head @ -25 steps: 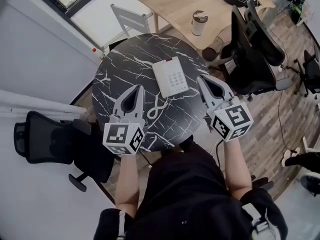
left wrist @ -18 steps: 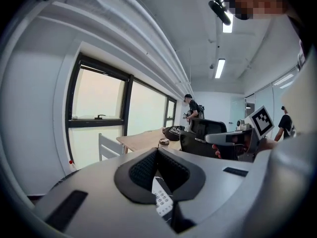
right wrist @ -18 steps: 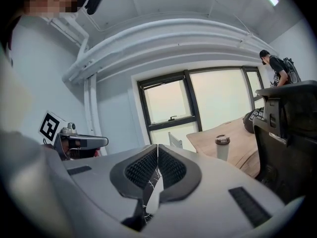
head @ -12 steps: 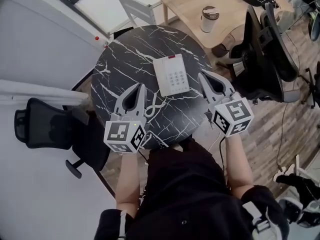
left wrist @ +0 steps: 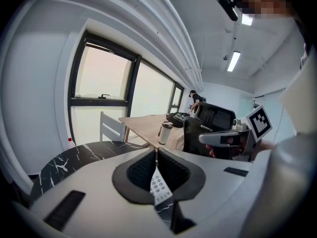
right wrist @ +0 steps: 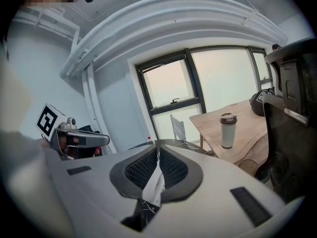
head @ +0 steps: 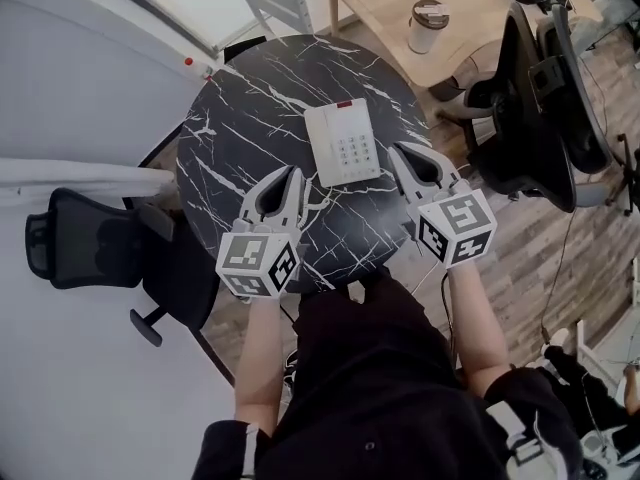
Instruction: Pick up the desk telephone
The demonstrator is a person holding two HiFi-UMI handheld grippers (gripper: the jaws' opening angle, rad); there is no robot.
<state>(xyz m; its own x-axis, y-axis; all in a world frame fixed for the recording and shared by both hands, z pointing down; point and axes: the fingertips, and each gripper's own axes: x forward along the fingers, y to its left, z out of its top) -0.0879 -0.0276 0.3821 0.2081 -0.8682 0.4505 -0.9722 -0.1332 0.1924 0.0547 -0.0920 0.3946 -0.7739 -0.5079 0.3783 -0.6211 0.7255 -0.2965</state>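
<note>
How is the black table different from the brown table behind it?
The black table is round with white marble-like veins, while the brown table is plain light wood with straighter edges. The black table carries a white desk telephone, and the brown table carries a lidded cup. Both have flat tops, and they stand close together.

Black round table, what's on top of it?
A white telephone lies on the table, keypad up. The left gripper and right gripper cover parts of its near side, so anything beneath them is hidden.
</note>
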